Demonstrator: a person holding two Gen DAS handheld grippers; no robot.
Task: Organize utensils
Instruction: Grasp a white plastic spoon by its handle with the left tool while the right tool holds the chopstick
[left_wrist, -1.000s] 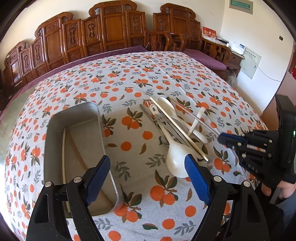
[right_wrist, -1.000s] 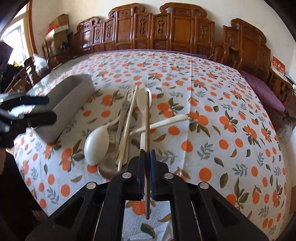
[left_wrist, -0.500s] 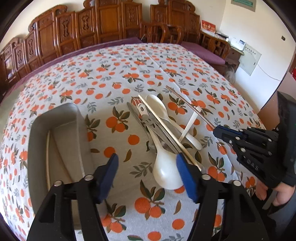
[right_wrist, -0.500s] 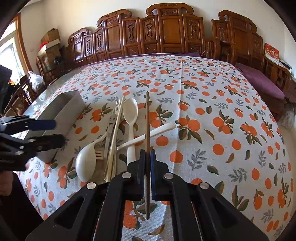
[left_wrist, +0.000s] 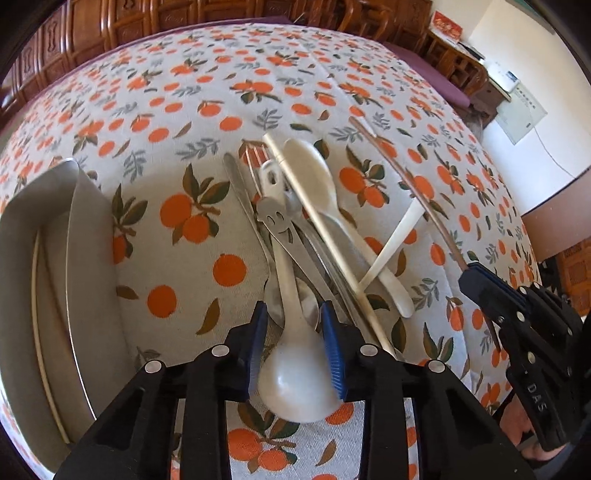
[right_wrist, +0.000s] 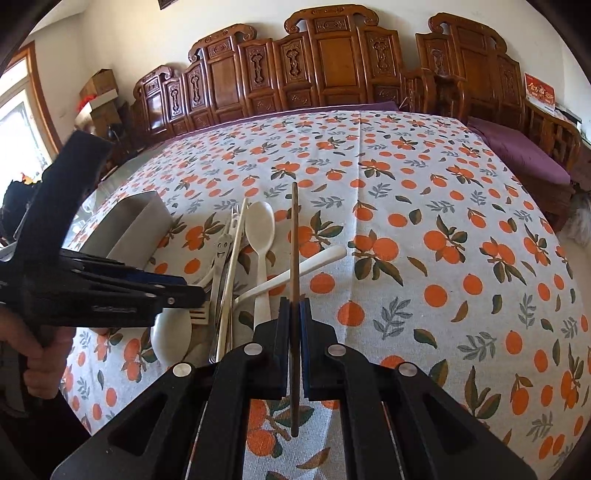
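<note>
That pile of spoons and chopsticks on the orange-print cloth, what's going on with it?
A person is sorting utensils with two hand-held claws. The left claw has just been closing around the handle of a large white plastic ladle spoon at the near end of the pile; a firm grip can't be confirmed. The right claw is shut on a thin dark brown wooden chopstick. A grey metal tray beside the pile already holds a pale chopstick.

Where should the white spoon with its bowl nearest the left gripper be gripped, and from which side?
Grip the white spoon at its narrow neck just beyond the bowl, from above, jaws across the handle. The bowl is wide and rounded; farther along, the handle runs into the utensil pile.
</note>
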